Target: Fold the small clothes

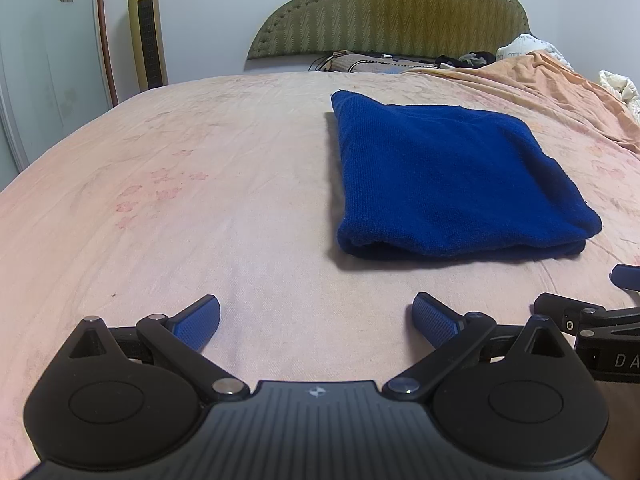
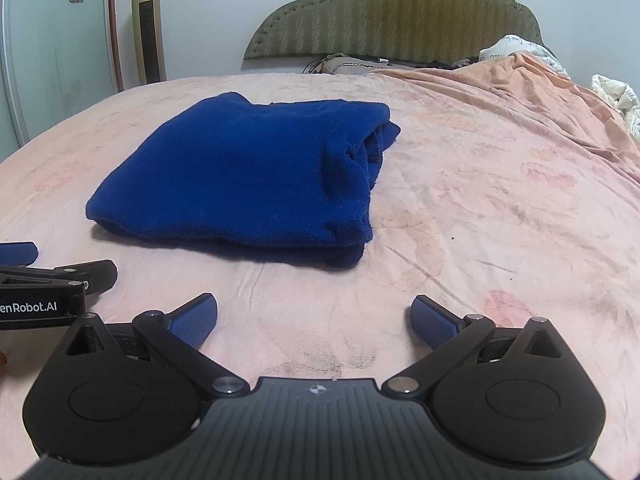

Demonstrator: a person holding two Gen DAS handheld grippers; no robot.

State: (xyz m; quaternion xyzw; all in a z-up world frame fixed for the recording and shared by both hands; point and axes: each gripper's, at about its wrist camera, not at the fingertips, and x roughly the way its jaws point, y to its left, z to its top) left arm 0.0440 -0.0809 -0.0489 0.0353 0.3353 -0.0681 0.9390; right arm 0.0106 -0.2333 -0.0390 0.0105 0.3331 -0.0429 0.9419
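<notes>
A dark blue knit garment (image 1: 448, 176) lies folded into a thick rectangle on the pink bedsheet (image 1: 200, 200). In the right wrist view the same blue garment (image 2: 248, 176) sits ahead and left, its layered edges showing on its right side. My left gripper (image 1: 316, 320) hovers open above the sheet, short of the garment and to its left, nothing between its blue pads. My right gripper (image 2: 314, 318) is also open and empty, just in front of the garment's near right corner. Each gripper shows at the edge of the other's view.
An olive padded headboard (image 1: 400, 8) stands at the far end of the bed. A gold tower fan (image 1: 147, 28) stands by the wall at left. Rumpled orange bedding (image 2: 520, 80) and white quilt (image 2: 616, 96) pile up at the far right. Dark items lie near the headboard.
</notes>
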